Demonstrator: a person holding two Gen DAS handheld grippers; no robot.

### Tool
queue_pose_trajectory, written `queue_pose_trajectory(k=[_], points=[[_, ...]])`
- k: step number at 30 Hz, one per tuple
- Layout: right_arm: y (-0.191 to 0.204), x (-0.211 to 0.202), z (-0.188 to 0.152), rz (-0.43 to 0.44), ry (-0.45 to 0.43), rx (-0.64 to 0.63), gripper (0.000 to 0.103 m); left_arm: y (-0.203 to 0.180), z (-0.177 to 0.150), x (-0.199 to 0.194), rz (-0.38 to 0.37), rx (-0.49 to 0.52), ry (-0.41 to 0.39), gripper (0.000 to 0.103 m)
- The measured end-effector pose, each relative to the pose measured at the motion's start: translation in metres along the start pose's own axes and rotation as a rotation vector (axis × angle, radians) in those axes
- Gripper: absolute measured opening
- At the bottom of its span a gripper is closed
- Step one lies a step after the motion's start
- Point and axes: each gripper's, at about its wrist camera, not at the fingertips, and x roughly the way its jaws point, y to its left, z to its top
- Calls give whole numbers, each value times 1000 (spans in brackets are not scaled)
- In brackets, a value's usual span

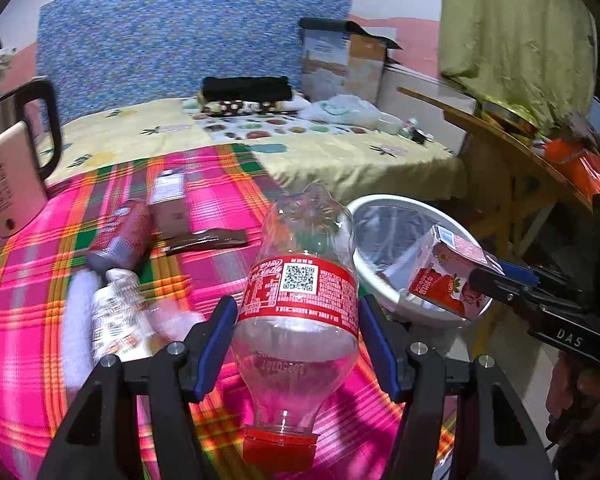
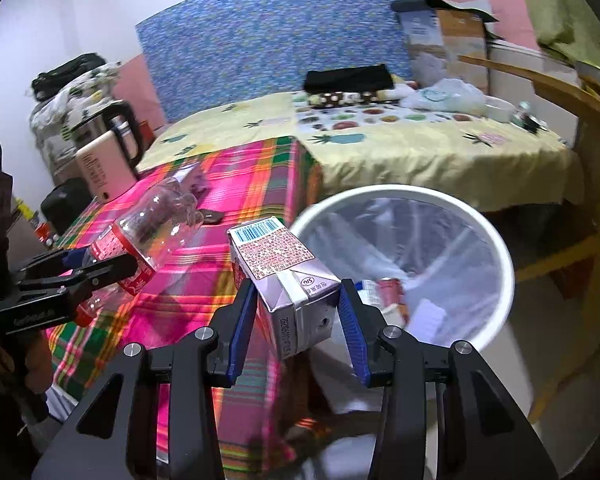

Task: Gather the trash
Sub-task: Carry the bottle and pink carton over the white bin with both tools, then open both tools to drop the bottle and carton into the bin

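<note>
Between the blue fingers of the left gripper (image 1: pixel 298 336): an empty clear plastic bottle (image 1: pixel 300 308) with red label and red cap, clamped at the label band, cap toward the camera, held above the pink plaid cloth of the bench (image 1: pixel 220 248). Between the fingers of the right gripper (image 2: pixel 298 312): a small strawberry drink carton (image 2: pixel 288 276), clamped on its two flat sides, held at the bench edge just beside the rim of the white lined bin (image 2: pixel 500 264), not yet over the opening. Already some rubbish at the bottom of the bin. Probably very light, both of them. Bottle wall thin, smooth and easy to dent, so likely to slip or buckle under hard pressing; best taken at the labelled middle, as now. Carton stiffer at the folded edges, softer on the wide faces; flat faces give a steady hold, though a few drops could come from the straw hole. Still lying on the cloth and waiting: a dark can (image 1: pixel 120 236), a crumpled white wrapper (image 1: pixel 116 312), a brown wrapper (image 1: pixel 206 242) and a small box (image 1: pixel 168 196), all blurred in the left view.
</note>
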Motion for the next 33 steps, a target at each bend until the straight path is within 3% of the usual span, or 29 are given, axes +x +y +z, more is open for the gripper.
queue_pose_trajectory(k=[16,30,33], points=[[-45,-5,-8,-123,7,98,43,-60,18,49,-115,100,63,64],[-57,3,-10,-161,54,90,43,-73,26,74,-161,108,110,65],[-58,2,-10,-160,49,88,51,-72,27,71,-163,101,92,66]])
